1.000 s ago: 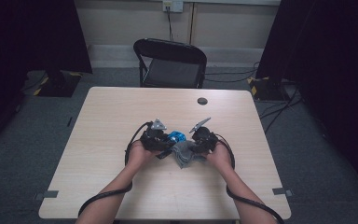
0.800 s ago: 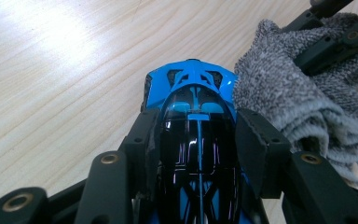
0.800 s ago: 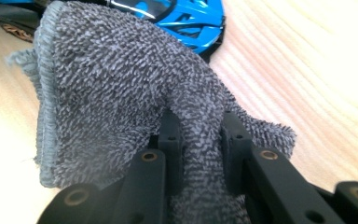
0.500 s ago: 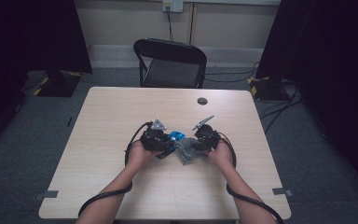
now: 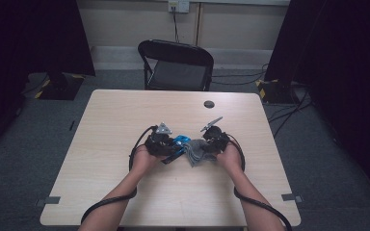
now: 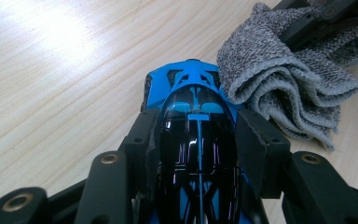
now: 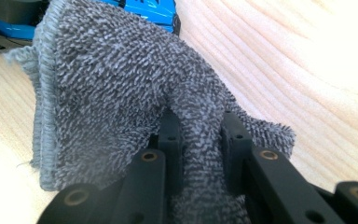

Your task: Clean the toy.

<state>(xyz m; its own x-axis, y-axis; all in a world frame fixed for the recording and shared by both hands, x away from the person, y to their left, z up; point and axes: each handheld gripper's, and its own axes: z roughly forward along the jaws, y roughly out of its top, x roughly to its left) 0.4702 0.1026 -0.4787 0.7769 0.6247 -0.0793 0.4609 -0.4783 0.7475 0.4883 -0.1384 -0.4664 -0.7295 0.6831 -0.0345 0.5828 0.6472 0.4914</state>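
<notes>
Car [image 6: 193,135], a blue toy, sits mid-table, pinched in my left gripper [image 6: 198,140]; my right gripper [image 7: 199,140] clamps the grey cloth [image 7: 116,79] at its 3 o'clock, touching it. I judge wiping is underway; the roof looks untouched.

Near the table's [image 5: 125,202] far edge, right of middle: a small dark round disc [image 5: 209,104]. Beyond the far edge: a black folding chair [image 5: 177,65].

blue-and-black toy car [image 6: 193,126], grey cloth [image 6: 284,88], pale wood table [image 5: 125,120].
</notes>
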